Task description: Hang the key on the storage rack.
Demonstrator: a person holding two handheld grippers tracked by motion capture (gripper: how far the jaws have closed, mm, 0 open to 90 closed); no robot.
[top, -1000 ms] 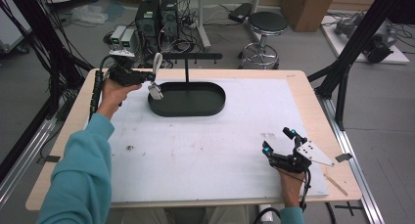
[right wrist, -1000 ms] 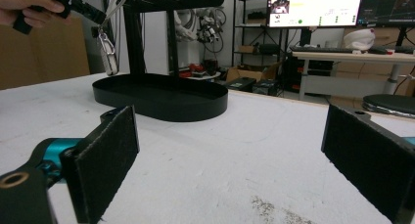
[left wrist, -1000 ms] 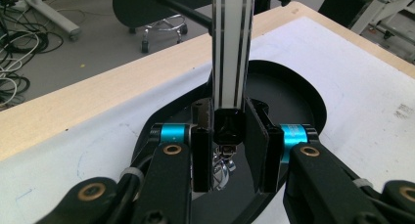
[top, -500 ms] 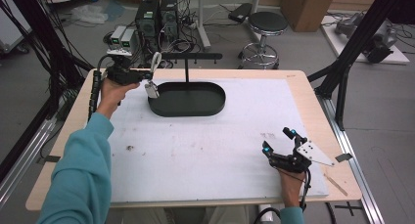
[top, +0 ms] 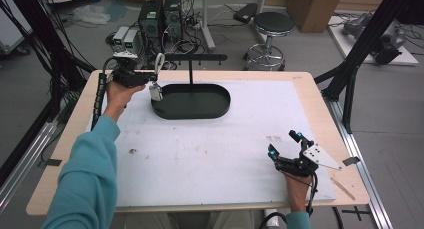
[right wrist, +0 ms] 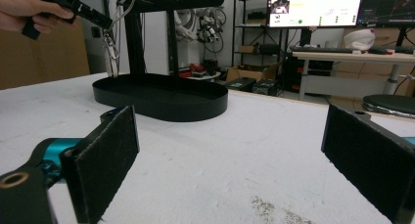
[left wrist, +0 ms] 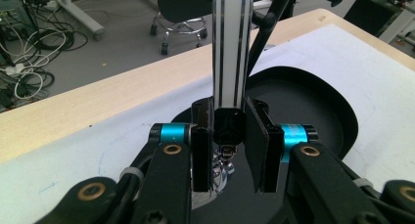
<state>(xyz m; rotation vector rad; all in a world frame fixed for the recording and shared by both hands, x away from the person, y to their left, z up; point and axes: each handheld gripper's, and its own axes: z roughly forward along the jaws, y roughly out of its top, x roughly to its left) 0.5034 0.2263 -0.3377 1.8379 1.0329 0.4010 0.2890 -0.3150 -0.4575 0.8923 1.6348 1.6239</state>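
At far left, over the near-left rim of the one black oval tray (top: 192, 110), a white lanyard strap (left wrist: 233, 43) with its metal clip (top: 156, 92) is kept pinched in the closed left gripper (top: 148, 78); nothing is seen moved since a second ago, so hanging on the single stand (top: 190, 64) is judged pending. Near right, the right gripper (top: 285, 145) is rested on the table (top: 60, 154), jaws wide, nothing held; two grippers are counted.

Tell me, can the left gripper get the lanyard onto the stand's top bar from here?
Probably yes: the left gripper holds the lanyard beside the bar, nothing between them.
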